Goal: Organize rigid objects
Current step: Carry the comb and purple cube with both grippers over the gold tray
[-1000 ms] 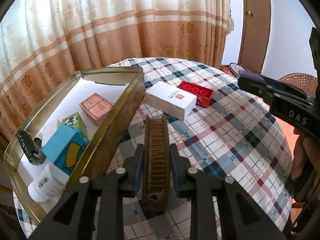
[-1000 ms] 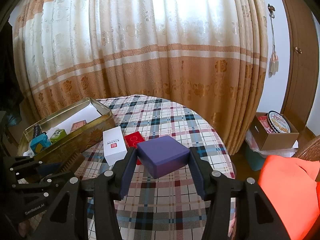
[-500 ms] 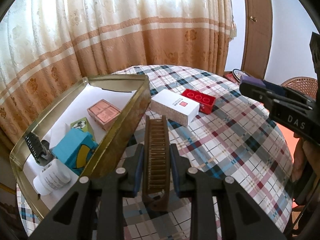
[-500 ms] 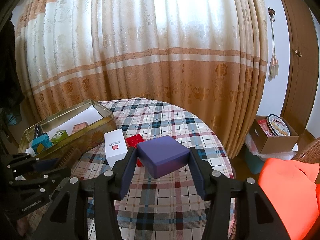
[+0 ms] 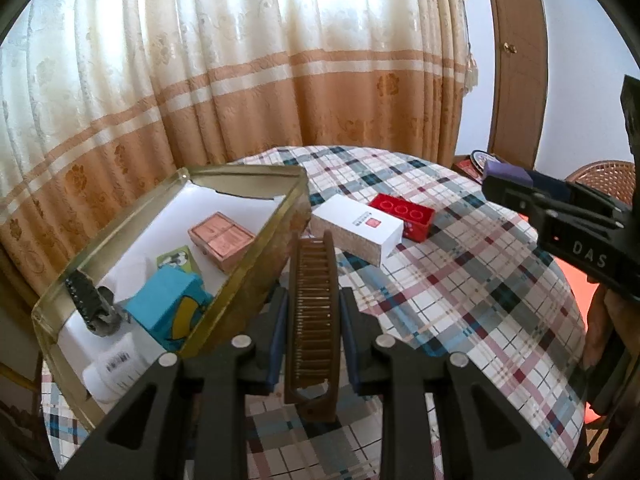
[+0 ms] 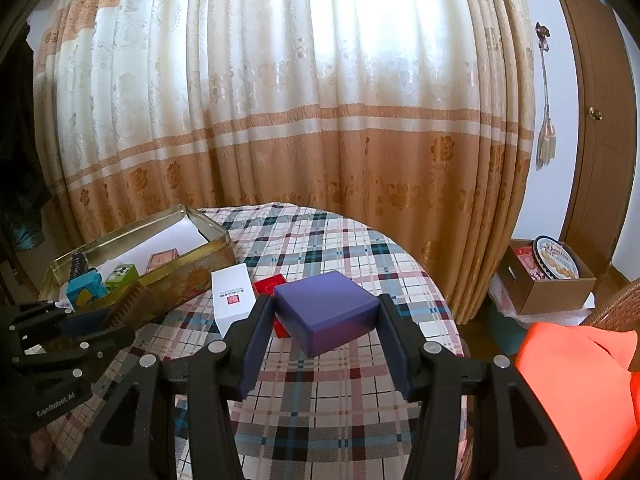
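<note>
Left wrist view shows my left gripper [image 5: 313, 320] pinched tight on a brown comb [image 5: 314, 316], lengthwise between the pads so it points toward the gold tin [image 5: 256, 256], just beside its near wall, ready to go in with the boxes already there. My right gripper [image 6: 326, 332] clamps a purple box [image 6: 326, 312] by its side faces, raised clear of the plaid tablecloth [image 6: 340, 400]. A white box [image 5: 356, 228] and red box [image 5: 402, 212] wait mid-table. Readable writing: "DAS" on the right gripper's side, "GenRobot.AI" on the left one
</note>
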Tool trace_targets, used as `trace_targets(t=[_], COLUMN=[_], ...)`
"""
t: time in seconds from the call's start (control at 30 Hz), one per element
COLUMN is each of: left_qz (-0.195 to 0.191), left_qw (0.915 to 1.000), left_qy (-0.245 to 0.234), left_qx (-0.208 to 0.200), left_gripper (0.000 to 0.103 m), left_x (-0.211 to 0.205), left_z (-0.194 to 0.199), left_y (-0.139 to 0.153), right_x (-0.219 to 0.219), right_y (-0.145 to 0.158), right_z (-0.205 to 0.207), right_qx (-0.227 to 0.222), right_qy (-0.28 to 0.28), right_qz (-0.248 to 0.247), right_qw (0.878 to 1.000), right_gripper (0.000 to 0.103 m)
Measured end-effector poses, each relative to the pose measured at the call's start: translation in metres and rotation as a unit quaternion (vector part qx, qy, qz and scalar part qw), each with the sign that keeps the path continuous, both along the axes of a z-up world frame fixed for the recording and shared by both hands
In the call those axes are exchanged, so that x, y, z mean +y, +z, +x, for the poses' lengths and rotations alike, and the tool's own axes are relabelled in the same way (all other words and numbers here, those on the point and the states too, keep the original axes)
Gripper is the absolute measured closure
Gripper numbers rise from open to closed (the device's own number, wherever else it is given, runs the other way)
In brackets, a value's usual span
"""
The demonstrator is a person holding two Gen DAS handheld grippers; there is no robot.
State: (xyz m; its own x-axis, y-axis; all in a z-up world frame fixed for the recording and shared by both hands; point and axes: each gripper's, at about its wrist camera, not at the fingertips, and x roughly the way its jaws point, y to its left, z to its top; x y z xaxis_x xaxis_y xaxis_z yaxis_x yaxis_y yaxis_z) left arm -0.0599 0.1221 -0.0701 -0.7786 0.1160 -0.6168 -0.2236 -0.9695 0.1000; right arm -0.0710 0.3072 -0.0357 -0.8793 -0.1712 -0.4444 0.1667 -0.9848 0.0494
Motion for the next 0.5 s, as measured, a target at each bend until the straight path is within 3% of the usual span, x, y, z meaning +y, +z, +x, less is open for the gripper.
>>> trace_targets(t=[0.13,0.5], left_qz=[-0.015,0.011], left_qw=[0.9996,0.9994], left_qy=[-0.010,-0.007], left_qx=[0.024,0.032], left_gripper=[0.079,0.079], left_x=[0.008,-0.004], left_z=[0.009,0.013], left_y=[0.006,0.020], right_x=[0.000,-0.014], right_y=[0.002,0.012], right_z=[0.003,0.004], right_qx=[0.009,0.007], right_qy=[0.002,0.016], right_qz=[0.000,0.016], right_qw=[1.000,1.000], right_gripper=[0.049,0.049])
